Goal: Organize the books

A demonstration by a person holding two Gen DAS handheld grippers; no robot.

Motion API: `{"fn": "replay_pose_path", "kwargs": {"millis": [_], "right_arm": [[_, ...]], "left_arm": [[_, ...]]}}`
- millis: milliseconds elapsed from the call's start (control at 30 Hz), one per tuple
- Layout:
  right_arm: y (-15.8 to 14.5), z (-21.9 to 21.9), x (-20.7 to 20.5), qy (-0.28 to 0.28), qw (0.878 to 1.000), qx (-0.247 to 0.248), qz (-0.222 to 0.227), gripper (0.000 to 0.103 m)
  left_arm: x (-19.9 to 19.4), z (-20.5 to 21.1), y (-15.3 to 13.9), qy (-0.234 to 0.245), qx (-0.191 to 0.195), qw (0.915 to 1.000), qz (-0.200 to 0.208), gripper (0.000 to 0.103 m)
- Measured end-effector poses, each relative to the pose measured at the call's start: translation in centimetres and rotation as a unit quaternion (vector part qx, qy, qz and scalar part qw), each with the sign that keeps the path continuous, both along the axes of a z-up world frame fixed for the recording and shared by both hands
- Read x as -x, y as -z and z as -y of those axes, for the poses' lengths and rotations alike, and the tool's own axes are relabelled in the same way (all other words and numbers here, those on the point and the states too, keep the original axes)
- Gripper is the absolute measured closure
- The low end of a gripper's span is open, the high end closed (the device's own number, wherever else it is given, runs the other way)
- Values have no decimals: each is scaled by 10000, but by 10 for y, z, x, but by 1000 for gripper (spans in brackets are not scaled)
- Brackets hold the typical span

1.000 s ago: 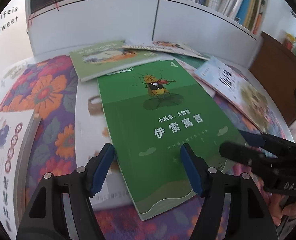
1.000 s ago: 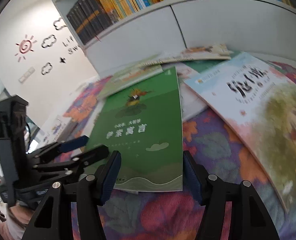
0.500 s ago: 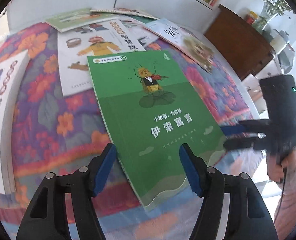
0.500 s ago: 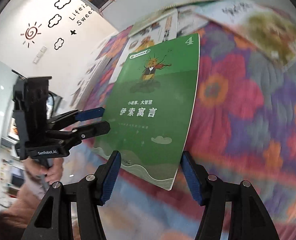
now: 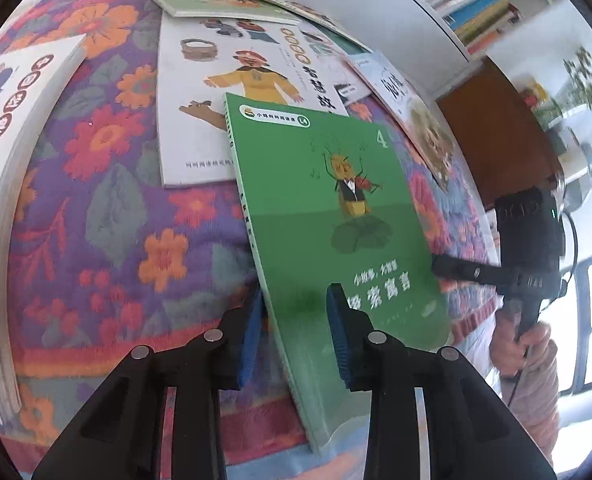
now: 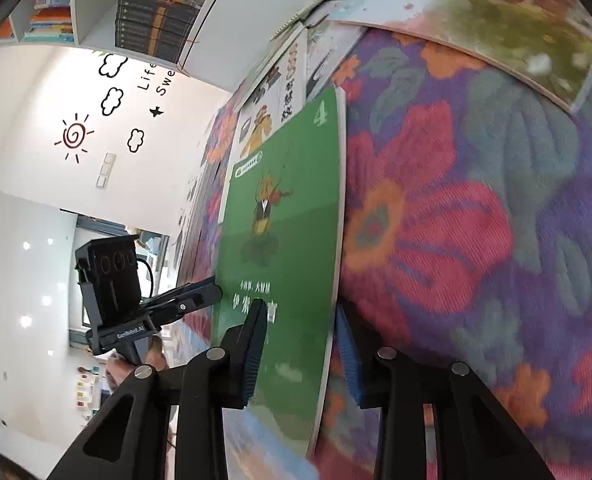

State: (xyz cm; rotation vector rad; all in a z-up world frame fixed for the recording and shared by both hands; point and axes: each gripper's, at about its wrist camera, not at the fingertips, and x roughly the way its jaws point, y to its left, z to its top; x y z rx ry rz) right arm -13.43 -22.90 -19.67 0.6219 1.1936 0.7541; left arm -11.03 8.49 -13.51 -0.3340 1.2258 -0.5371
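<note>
1. the green book (image 5: 335, 216) is hiding most of the left pad of the left gripper (image 5: 294, 332), whose jaws are closing around its near edge.
2. the same book is covering the near corner of the white picture book (image 5: 232, 92).
3. the frame edge is cutting off the thick white book (image 5: 12, 128) at the left.
4. the plant (image 5: 587, 80) by the window is blurring.
5. in the right wrist view, the green book (image 6: 284, 220) is hiding part of the right pad of the closing right gripper (image 6: 299, 356).

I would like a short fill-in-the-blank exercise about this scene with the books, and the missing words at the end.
1. The book between both grippers has a ____ cover.
2. The number printed in its top corner is ____.
3. The insect drawn on it plays a ____.
4. The tablecloth under the books has a pattern of ____.

Missing words: green; 4; violin; flowers
</note>
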Motion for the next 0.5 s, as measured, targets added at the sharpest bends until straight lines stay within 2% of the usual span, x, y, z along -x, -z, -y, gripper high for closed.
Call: {"fn": "replay_pose_path", "kwargs": {"millis": [100, 267, 433, 500], "right_arm": [[-5, -1, 3, 156, 9996, 235, 54, 70], [-18, -9, 15, 197, 9970, 665, 347, 70], [-42, -12, 26, 415, 9975, 204, 529, 70], [-54, -20, 30, 344, 9964, 317, 712, 70]], "left_arm": [[-6, -5, 3, -159, 182, 9994, -257, 74], [-3, 8, -7, 51, -335, 9993, -129, 72], [-3, 11, -13, 186, -562, 9981, -166, 72], [-4, 7, -15, 193, -516, 9984, -157, 72]]}}
